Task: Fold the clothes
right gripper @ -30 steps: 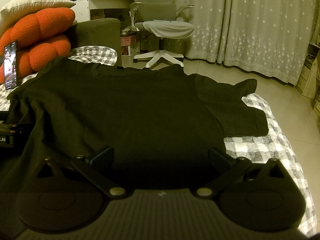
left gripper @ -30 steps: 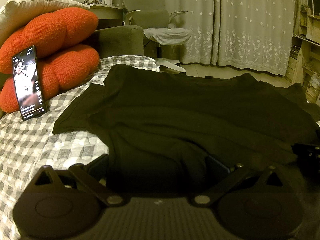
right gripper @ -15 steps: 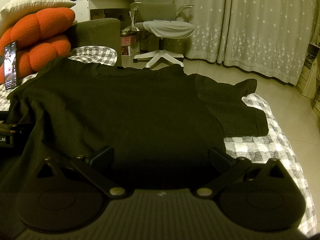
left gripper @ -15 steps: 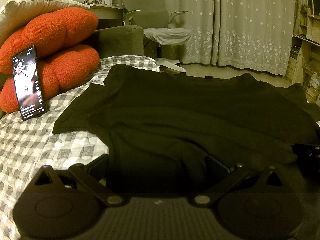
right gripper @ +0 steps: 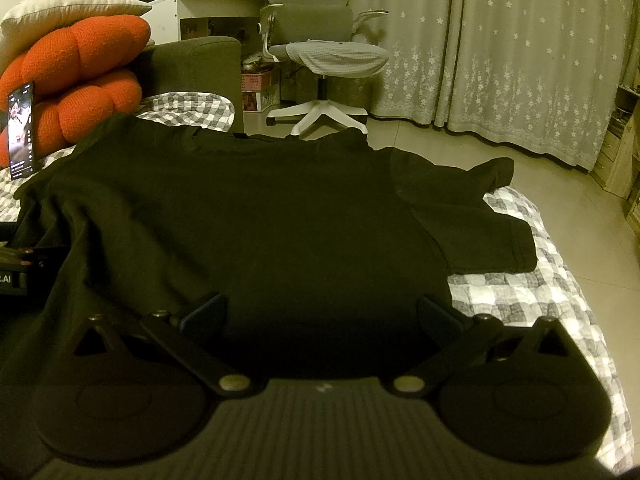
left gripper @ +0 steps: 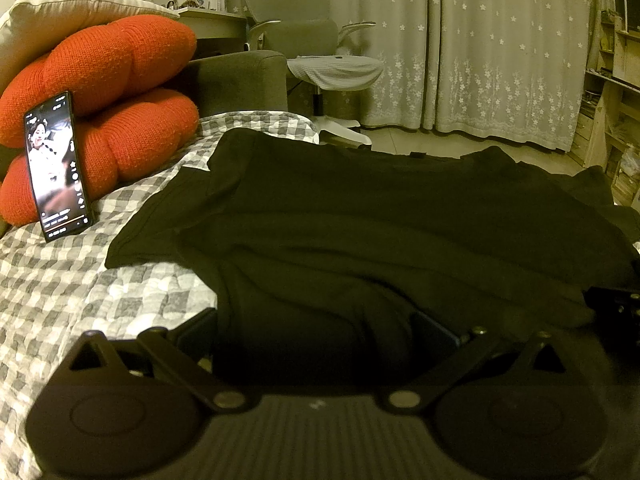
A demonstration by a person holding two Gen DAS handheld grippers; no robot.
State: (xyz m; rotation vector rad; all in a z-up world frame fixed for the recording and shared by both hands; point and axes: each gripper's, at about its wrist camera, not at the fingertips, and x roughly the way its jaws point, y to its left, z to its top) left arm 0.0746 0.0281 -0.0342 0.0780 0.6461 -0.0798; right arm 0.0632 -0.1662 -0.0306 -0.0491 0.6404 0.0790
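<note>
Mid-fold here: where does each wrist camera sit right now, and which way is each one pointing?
Left wrist: low at the near hem, left side, looking across the black T-shirt toward the curtains; the left hand-held gripper shows open, the right one's edge at far right.
Right wrist: same hem, further right, facing the same way; the right hand-held gripper shows open, the left one at far left.
Shared: the shirt, orange cushions, propped phone, office chair, checked bedcover.

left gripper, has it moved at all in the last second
No. In the left wrist view the phone and orange cushion sit where they did.
</note>
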